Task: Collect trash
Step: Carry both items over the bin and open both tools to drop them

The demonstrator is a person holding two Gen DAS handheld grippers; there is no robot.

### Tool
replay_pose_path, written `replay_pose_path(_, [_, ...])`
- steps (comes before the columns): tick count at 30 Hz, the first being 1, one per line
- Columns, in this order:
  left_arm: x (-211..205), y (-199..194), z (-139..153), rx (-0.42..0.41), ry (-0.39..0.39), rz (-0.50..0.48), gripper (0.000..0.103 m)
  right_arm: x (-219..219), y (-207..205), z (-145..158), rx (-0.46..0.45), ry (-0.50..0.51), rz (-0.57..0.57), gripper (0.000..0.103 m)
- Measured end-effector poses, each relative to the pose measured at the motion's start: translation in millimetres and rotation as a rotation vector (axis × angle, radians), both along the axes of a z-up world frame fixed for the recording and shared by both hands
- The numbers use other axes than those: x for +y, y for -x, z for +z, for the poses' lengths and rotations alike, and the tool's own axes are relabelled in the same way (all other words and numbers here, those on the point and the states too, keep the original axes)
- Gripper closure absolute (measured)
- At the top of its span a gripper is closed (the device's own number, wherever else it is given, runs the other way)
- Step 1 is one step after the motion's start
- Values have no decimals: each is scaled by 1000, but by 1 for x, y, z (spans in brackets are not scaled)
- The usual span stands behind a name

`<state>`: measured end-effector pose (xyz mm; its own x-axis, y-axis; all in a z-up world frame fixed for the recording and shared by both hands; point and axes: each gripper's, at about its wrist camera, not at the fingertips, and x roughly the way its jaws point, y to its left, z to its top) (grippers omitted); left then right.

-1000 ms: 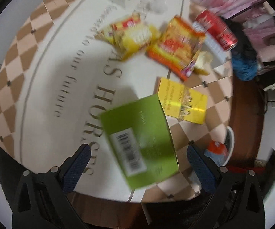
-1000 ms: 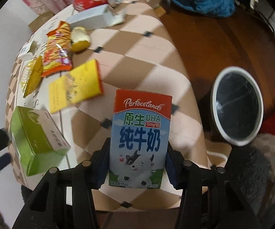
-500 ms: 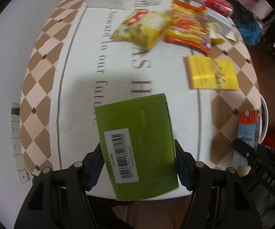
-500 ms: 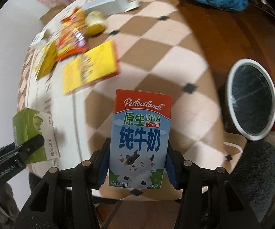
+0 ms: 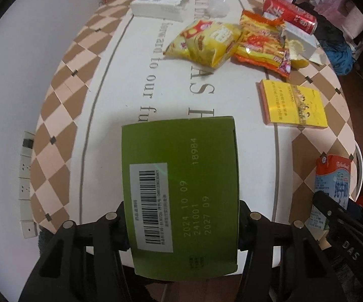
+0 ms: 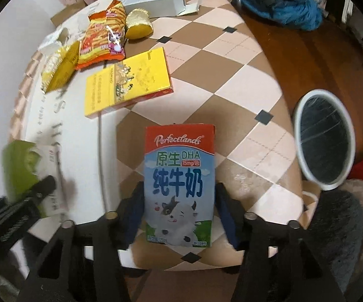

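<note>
Taking the flat booklet (image 5: 293, 104) on the desk (image 5: 111, 80) as landmark: behind it lie the fries packet (image 5: 262, 46) and, left of that and touching it, the chip bag (image 5: 206, 44). Farther behind stand the paper carton (image 5: 160, 6) at the back left and the soda can (image 5: 289, 15), on its side, at the back right. Before the booklet and to its left, the tissue box (image 5: 181, 196) sits between the fingers of the left tool (image 5: 181, 229). Before it and to its right, the milk carton (image 6: 179, 186) sits in the right tool (image 6: 179, 216). The bin (image 6: 323, 142) stands on the floor right of the desk, beside the milk carton.
</note>
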<state>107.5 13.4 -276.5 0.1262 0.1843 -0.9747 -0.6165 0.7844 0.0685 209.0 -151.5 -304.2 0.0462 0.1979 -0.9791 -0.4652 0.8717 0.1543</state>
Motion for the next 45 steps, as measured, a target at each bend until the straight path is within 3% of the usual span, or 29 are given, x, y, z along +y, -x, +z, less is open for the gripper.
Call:
replay_pose_path(8, [-33,0,60,-97,-91,-66,50,-27,1,20,-20,-112,-12,49])
replay_pose_path(16, [-65,-60,130,-293,-121,-214,50,-75,-33,97,-92,-300,-114,49])
replay_pose_path(22, [-124,-134,164,-407,-32,-354,50,-144,-83,155,-193,-379,-215,49])
replay_pose_path(26, [-170,-192,147,-418,72,-436,50,-205,-119,164,-241,-359,-299,49])
replay_pose_path(30, [-216,-253,94,-353,244,-494,49,-266,-157,126,-232,-268,-420,49])
replay_pose_path(35, [-255,-303,19,-227,389,-532,48,-315,-194,37,-99,-181,-549,49])
replay_pose_path(38, [-276,-315,-1,-176,429,-534,45,-330,-203,4,-56,-151,-589,49])
replay_pose_path(44, [-303,-330,-29,-101,420,-560,44,-361,-219,-48,15,-99,-648,49])
replay_pose_path(45, [-306,-330,-32,-88,417,-564,37,-364,-221,-54,27,-98,-652,49])
